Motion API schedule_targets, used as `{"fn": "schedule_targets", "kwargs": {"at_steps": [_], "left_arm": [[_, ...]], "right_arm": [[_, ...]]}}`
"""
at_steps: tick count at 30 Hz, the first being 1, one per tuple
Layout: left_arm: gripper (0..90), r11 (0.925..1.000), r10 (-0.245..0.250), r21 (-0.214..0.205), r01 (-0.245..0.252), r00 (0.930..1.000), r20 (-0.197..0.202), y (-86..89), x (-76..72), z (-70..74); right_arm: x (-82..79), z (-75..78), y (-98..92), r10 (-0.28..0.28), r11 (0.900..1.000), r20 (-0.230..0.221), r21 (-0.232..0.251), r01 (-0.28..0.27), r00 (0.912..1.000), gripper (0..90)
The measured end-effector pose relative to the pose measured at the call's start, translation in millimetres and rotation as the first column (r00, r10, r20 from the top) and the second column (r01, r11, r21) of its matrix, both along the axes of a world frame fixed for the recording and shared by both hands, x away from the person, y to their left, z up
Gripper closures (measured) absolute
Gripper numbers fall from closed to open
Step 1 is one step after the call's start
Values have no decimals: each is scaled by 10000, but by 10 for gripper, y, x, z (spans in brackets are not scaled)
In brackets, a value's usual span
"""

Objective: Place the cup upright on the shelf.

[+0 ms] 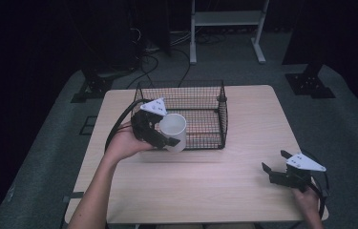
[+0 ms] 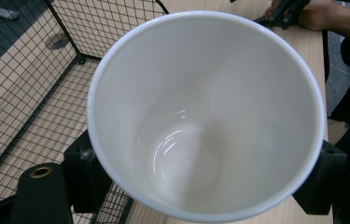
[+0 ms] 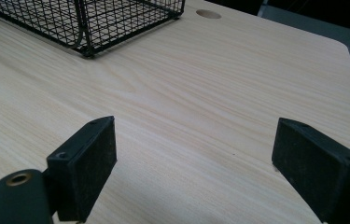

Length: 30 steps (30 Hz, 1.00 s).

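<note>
A wide stretch of the pale wood-grain desk is lying bare between the two hands, and the near edge is running just below the forearms. The black wire-mesh basket is sitting toward the far side, its front wall just behind the raised cup.

The left gripper is grasping the plain white ceramic cup — its black jaws are pressing on opposite sides of the wall, seen flanking the cup in the left gripper view, where the mouth is facing the camera and the inside is showing empty. The cup is hanging above the desk at the basket's front left corner.

The right gripper is resting near the desk's right front corner, released — its jaws are standing wide apart over bare wood, well apart from the basket.

Around the desk, grey floor and dark surroundings are showing, with a white metal frame standing beyond.
</note>
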<state>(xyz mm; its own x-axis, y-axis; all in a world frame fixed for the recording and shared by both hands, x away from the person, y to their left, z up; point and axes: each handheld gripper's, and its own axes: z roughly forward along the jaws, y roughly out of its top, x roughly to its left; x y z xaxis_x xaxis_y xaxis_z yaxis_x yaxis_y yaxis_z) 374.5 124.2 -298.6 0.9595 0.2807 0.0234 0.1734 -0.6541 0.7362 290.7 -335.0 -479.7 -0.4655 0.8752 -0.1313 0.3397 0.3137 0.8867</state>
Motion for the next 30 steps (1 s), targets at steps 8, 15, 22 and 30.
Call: {"fn": "schedule_targets", "kwargs": {"at_steps": [8,15,22,30], "left_arm": [[212,9997,-49,234,49,10000,16,-38,134,85],[211,9993,-17,364,21,9999,-114,-63,274,106],[212,9994,24,344,-19,9999,-142,-85,375,108],[212,9992,184,352,-181,9998,-59,-131,510,142]], "right_arm": [[1,0,-1,2,10000,7,-2,-2,10000,131],[2,0,-1,0,10000,22,-12,0,10000,131],[2,0,-2,4,10000,36,1,-4,10000,131],[2,0,-1,30,10000,54,-16,-29,10000,131]]}}
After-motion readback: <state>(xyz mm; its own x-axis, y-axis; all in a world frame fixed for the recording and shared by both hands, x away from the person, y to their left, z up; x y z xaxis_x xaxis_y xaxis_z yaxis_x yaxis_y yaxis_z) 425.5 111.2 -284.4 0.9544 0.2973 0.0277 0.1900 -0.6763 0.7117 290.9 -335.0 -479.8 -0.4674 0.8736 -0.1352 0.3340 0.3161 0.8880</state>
